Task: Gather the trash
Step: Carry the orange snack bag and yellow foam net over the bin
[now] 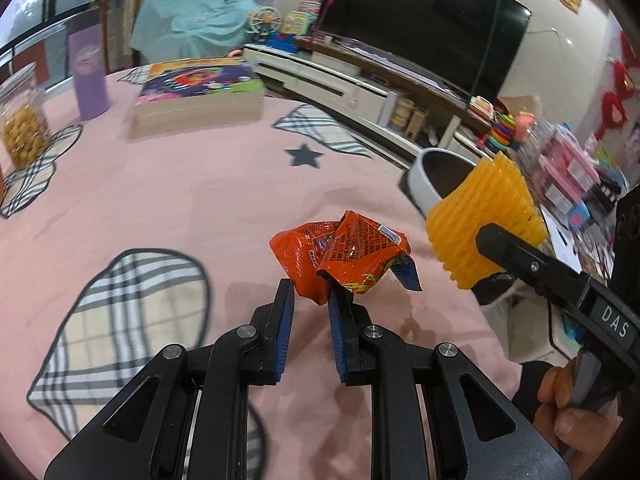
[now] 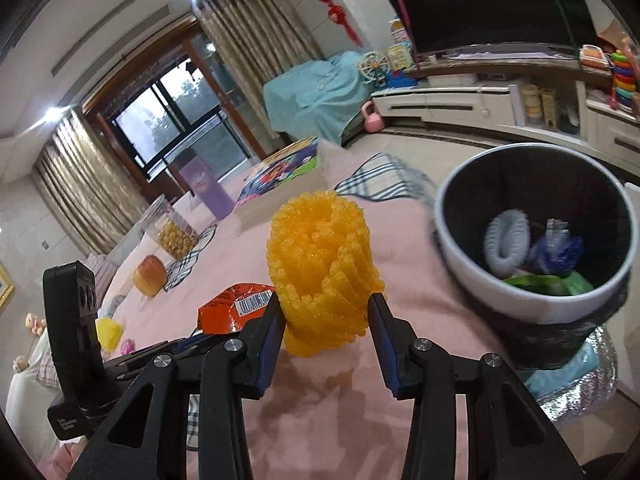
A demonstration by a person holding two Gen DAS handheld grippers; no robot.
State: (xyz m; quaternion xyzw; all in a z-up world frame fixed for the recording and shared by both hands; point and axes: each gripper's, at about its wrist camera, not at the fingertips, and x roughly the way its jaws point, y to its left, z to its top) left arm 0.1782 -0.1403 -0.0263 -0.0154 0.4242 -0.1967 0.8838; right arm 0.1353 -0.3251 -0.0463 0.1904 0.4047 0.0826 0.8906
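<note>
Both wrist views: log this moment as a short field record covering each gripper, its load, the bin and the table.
left gripper: shut on orange snack wrapper, held above the cloth
right gripper: shut on yellow foam net
trash bin: white rim, dark inside, just past the table edge
bin contents: white foam ring, blue and green scraps
table: pink tablecloth, book stack, snack jar

Pink patterned tablecloth under book stack, snack jar, purple carton.
</note>
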